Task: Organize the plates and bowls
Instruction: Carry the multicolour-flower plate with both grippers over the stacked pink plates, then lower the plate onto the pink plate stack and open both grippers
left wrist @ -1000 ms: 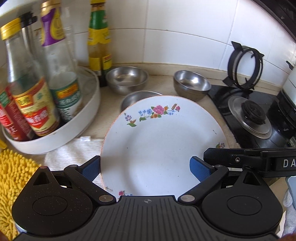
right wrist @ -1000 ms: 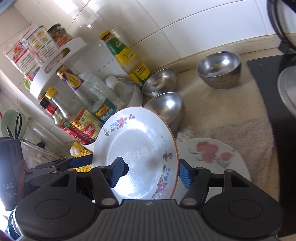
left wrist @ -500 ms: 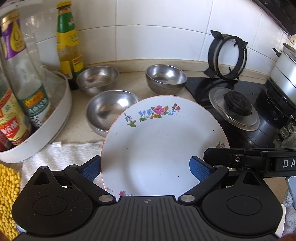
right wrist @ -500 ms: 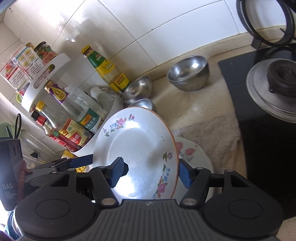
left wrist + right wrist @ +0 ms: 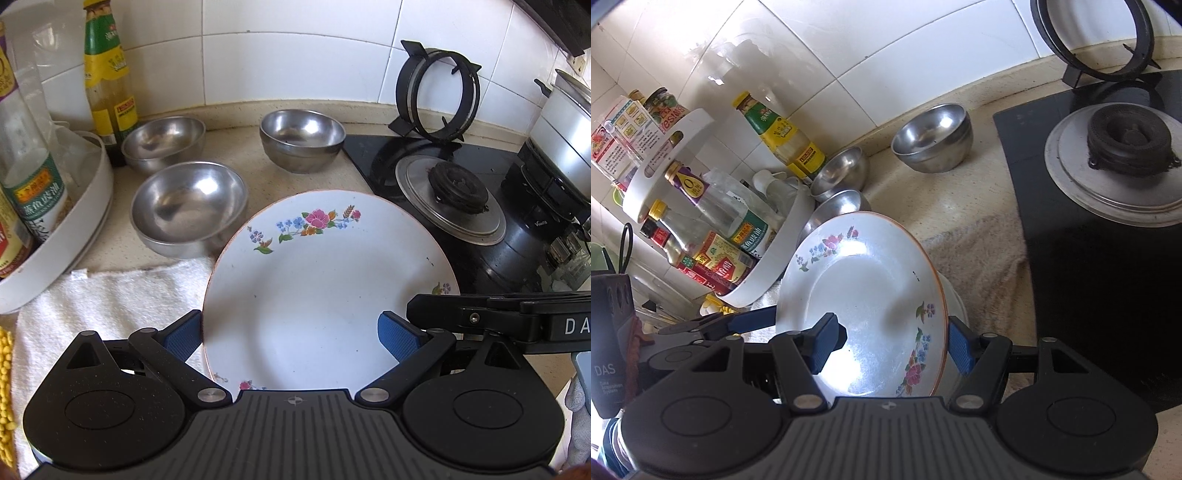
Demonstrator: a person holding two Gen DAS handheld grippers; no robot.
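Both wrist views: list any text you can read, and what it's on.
"DA" on the right gripper body, cut off by the frame edge.
"DAS" on the left gripper body; the small lines under it are unreadable.
Sauce bottles' labels: Chinese print, too blurred.

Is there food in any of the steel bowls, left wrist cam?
No, all three steel bowls show bare metal insides.

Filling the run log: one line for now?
left gripper: holds floral plate | right gripper: holds floral plate | plate: above towel | steel bowls: on counter
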